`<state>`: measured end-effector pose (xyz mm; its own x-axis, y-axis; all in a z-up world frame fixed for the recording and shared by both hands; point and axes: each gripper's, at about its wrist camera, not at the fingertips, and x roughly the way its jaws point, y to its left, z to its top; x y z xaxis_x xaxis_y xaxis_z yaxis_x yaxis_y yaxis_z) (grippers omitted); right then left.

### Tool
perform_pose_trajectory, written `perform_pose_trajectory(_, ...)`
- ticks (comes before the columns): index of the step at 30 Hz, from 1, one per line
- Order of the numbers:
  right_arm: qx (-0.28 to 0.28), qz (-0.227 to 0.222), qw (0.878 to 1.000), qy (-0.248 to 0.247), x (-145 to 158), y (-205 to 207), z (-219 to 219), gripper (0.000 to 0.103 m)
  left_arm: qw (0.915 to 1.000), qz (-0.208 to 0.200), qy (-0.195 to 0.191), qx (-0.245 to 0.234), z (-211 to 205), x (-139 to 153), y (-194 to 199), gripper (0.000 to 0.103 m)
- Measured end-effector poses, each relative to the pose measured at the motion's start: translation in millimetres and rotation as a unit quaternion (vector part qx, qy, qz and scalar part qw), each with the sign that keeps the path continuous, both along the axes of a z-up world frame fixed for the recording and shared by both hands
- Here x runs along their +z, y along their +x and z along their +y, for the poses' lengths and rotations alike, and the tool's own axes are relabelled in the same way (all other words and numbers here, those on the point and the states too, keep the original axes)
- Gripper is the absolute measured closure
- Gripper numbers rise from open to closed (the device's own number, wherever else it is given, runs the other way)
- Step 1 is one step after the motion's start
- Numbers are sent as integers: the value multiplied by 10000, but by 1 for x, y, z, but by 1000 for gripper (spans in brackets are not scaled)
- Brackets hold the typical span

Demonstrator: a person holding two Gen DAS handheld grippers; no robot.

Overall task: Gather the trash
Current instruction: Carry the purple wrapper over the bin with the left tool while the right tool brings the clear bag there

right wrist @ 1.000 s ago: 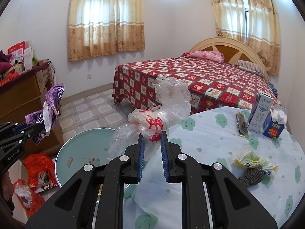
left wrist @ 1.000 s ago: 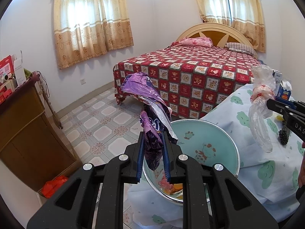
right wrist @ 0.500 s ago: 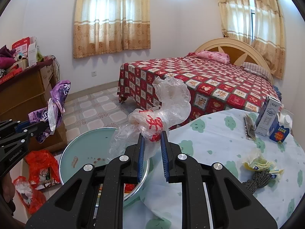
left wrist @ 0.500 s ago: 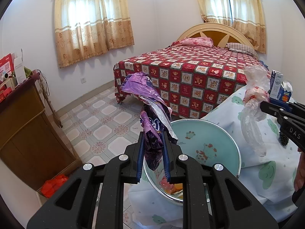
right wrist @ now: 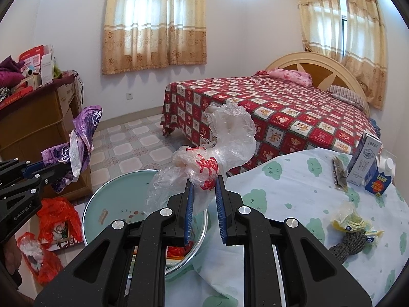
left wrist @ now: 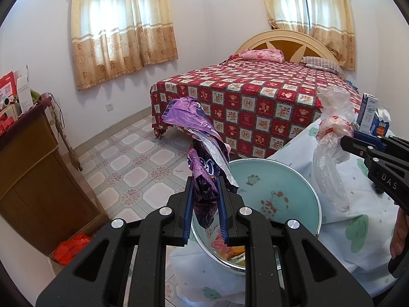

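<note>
Table [right wrist: 294, 199]: I log a white cloth with green cloud prints over the top. On it, at the far right edge, a tall blue-and-white carton [right wrist: 364, 162] stands upright, touching a smaller blue carton [right wrist: 378, 181]; just left of them lies a flat dark strip [right wrist: 338, 174]. Nearer me, a crumpled yellow wrapper [right wrist: 351, 221] rests against a grey knitted item [right wrist: 350, 243], possibly a glove. A pale green basin [right wrist: 107, 194] sits at the table's left edge, seemingly half over it.
</note>
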<state>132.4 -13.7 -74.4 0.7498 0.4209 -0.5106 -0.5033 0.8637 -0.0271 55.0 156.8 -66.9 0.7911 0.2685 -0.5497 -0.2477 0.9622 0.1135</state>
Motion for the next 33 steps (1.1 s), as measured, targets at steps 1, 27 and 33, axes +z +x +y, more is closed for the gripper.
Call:
perform_pose_trajectory(1,8,0,10000,-5,0,0,1,86,10000,3,-14,-4,0,0,0,85)
perform_pose_trajectory(27,142,-5,9999,-41,-1,-1,10,85,10000,-11,-41,11,2,0,0,85)
perform_pose_trajectory(33,168,10,9998,-45,-1,-1,11,85,10000,-11,-43,12,1,0,0,85)
